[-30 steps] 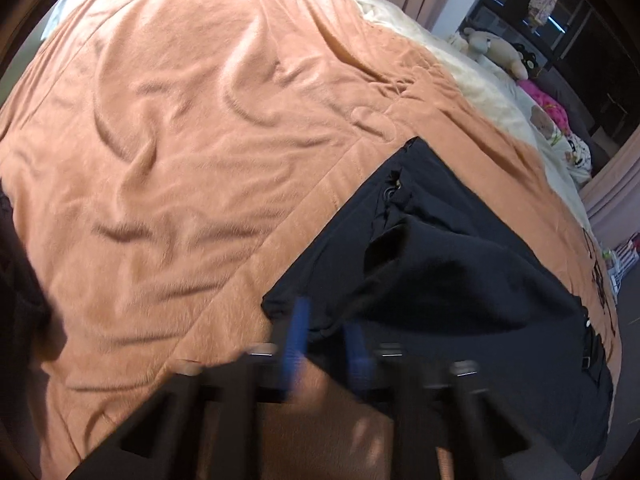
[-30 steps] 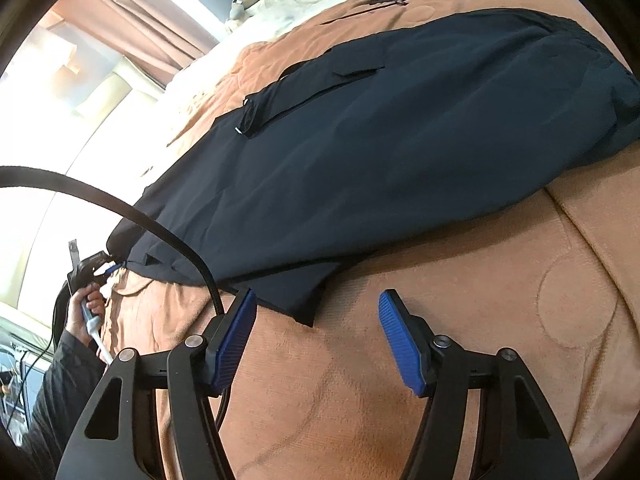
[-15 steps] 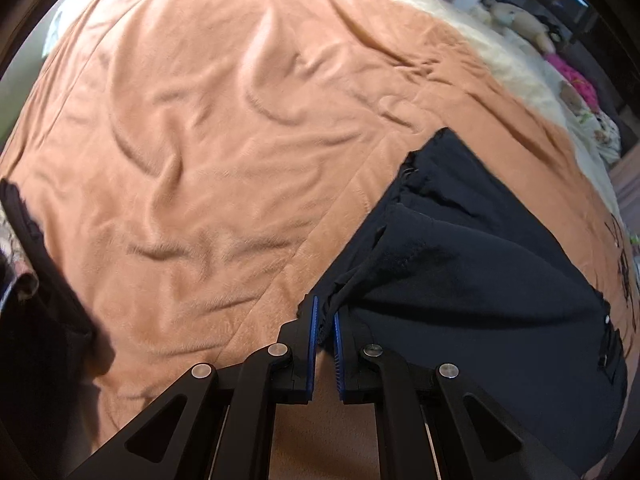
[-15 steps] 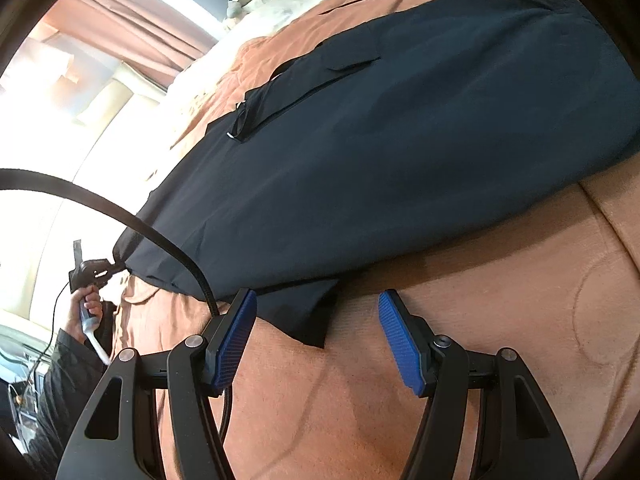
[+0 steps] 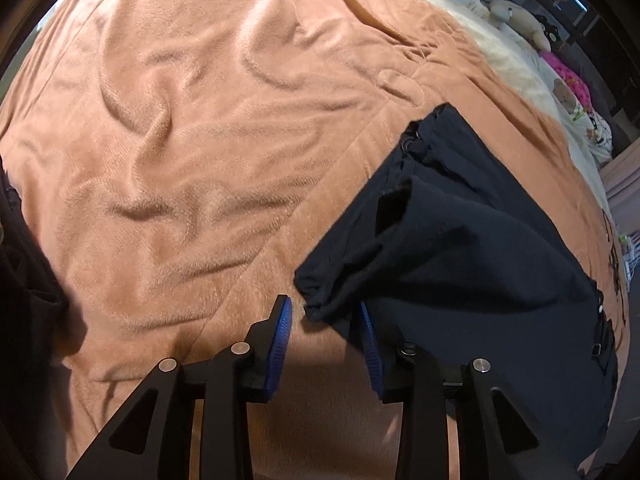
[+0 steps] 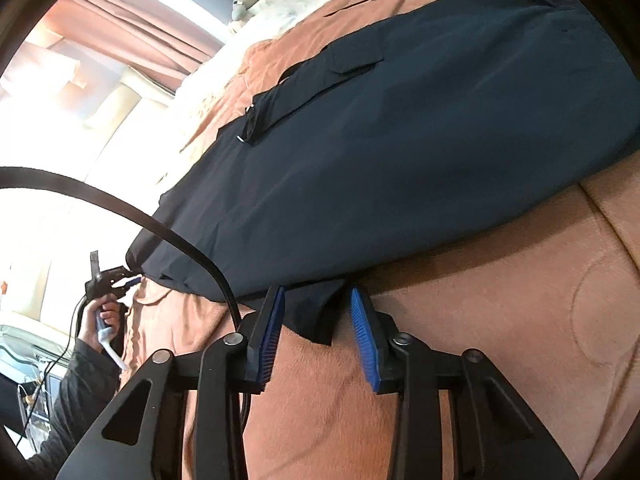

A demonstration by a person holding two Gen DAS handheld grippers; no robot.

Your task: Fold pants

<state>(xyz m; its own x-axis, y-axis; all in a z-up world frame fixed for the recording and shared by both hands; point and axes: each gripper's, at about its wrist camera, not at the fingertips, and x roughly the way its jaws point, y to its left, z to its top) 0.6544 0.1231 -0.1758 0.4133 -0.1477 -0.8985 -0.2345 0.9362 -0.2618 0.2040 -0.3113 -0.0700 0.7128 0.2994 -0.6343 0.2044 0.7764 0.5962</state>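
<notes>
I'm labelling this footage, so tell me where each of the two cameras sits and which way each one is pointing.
Left wrist: rides on the left gripper, looks along its open blue fingers across the orange blanket at a bunched corner of the black pants.
Right wrist: rides on the right gripper, faces the pants' long side; its open fingers straddle an edge flap; the person's left hand shows far left.
Shared: pants, blanket, stuffed toy.

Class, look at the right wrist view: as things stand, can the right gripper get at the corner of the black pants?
Probably yes: the right gripper is open, and the pants corner already lies between its fingers on the blanket, nothing blocking.
</notes>
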